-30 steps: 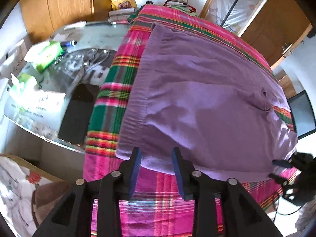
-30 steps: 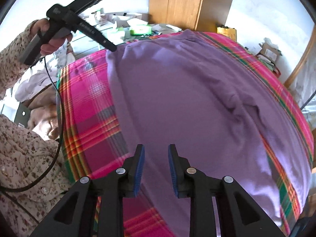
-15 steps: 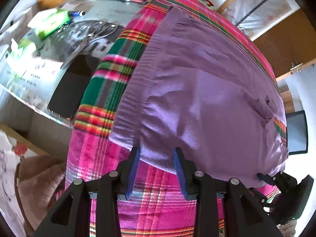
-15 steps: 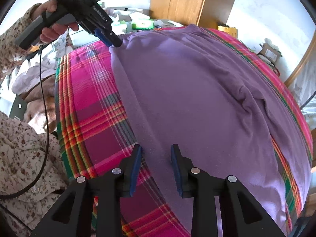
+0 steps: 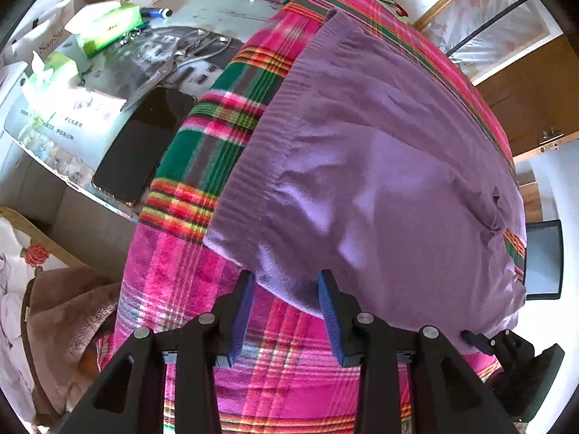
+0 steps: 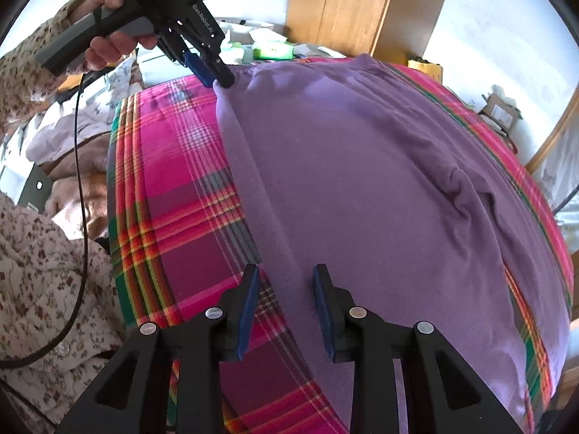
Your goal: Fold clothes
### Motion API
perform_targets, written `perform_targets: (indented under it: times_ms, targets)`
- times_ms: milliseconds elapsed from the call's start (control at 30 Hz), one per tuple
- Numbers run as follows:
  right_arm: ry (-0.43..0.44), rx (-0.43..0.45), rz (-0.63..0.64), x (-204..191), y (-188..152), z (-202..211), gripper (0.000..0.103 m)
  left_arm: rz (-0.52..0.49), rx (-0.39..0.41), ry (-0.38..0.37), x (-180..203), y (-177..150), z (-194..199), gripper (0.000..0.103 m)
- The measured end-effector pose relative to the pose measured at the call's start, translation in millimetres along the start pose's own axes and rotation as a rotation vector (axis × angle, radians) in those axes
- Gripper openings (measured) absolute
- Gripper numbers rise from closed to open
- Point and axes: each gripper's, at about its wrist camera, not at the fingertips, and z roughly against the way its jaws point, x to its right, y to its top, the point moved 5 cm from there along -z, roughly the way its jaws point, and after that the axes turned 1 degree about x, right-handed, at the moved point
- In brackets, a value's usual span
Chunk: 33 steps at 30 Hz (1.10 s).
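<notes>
1. The purple garment lies spread flat on the pink plaid blanket covering the table, with a small bunched wrinkle toward its far right side.
2. The left tongs stand wide, straddling the garment's near edge close to its ribbed-hem corner; nothing is clamped.
3. The right tongs also stand wide, one finger over the blanket, the other over the cloth, bracketing the same near edge.
4. Risk: closing too deep could pinch the blanket along with the garment and drag both.
5. Risk: uneven lifting by the two tongs may skew the fold or deepen the wrinkle.
6. The phone lies at the blanket's left edge; a tugged blanket might shift it.
</notes>
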Motion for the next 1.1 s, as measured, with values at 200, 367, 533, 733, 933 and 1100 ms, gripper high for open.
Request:
perform_targets:
  times_ms: [200, 367, 533, 733, 933, 1100]
  targets:
    - [0.003, 0.011, -0.035, 1.8, 3.4, -2.5, 0.024, 0.057, 0.004, 0.021, 1.0, 2.5, -1.1, 0.037]
    - [-0.006, 0.021, -0.066, 2.7, 3.4, -3.1, 0.012, 0.079, 0.007, 0.058, -0.2, 2.8, -0.6, 0.025]
    - [-0.011, 0.025, -0.097, 2.1, 3.1, -1.7, 0.006, 0.108, 0.011, 0.064, -6.7, 0.9, 1.1, 0.018]
    - [-0.02, 0.04, -0.116, 2.1, 3.2, 1.2, 0.005, 0.107, 0.018, 0.063, -5.3, -0.4, 0.9, 0.018]
    - [-0.028, 0.038, -0.123, 2.0, 3.2, 0.4, 0.005, 0.078, 0.004, 0.064, 1.2, -4.3, 0.9, 0.02]
    - [-0.034, 0.044, -0.125, 2.2, 3.3, 1.0, 0.005, 0.088, -0.003, 0.056, 3.0, -3.0, -0.2, 0.02]
